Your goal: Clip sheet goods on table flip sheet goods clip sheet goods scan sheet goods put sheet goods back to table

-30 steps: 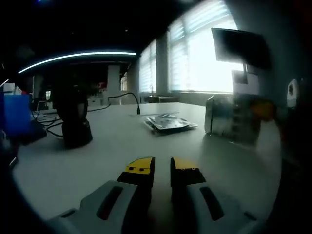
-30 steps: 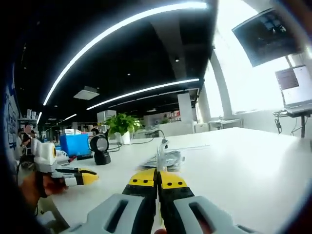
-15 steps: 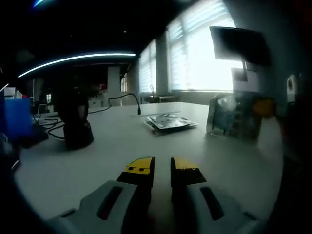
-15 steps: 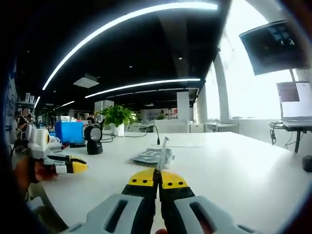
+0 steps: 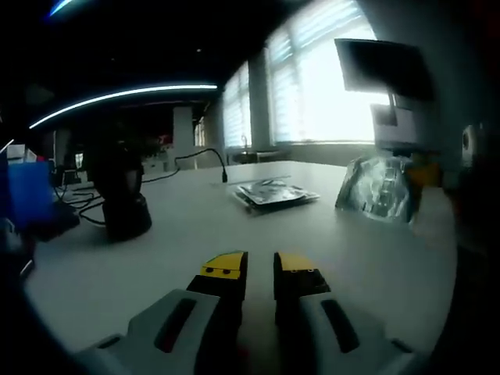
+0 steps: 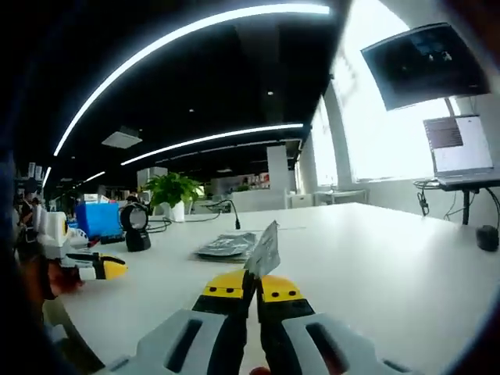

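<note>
In right claw [image 6: 252,286], sheet [image 6: 264,250] now turned broadside.

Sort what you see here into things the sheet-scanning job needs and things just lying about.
Job:
right gripper, shut on a shiny foil sheet packet
flat stack of foil packets
black round-headed scanner
left gripper

Lying about:
blue box
potted green plant
laptop

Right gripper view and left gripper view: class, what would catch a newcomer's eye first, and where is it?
First, the shiny sheet packet pinched upright in the right claw, seen low in the middle of the right gripper view and glinting at the right of the left gripper view. Next, the flat stack of packets lying mid-table on the white table, and the dark scanner standing at the left. The left claw is empty, slightly parted.
</note>
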A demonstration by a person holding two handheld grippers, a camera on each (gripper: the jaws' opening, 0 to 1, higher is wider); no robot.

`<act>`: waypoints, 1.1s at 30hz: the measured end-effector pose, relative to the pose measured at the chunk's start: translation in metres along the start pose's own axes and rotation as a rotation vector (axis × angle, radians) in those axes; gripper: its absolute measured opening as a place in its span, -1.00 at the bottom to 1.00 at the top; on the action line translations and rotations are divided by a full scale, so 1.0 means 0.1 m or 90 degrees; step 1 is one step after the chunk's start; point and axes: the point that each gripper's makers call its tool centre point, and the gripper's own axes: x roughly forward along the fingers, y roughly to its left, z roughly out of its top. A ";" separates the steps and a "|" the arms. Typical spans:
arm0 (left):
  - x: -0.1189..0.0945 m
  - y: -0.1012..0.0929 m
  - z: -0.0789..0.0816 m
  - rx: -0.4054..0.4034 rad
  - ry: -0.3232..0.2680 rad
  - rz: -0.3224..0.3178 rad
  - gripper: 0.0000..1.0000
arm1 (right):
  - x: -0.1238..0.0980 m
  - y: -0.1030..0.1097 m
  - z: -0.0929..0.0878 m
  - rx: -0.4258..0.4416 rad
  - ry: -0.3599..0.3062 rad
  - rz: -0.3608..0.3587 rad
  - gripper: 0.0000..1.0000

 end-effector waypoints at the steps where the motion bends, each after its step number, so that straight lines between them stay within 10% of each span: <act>1: 0.00 0.00 0.00 0.000 0.001 0.000 -0.87 | 0.01 -0.03 -0.04 0.019 0.012 -0.001 -0.98; 12: 0.00 0.00 -0.01 0.002 0.002 0.001 -0.87 | -0.01 -0.12 -0.21 0.020 0.047 0.006 -0.91; 27: -0.01 -0.01 -0.02 0.006 0.004 0.000 -0.87 | -0.12 0.08 -0.13 -0.267 0.036 0.040 -0.74; 33: -0.01 -0.01 -0.02 0.007 0.004 0.000 -0.87 | -0.09 -0.03 -0.13 -0.231 0.067 0.054 -0.67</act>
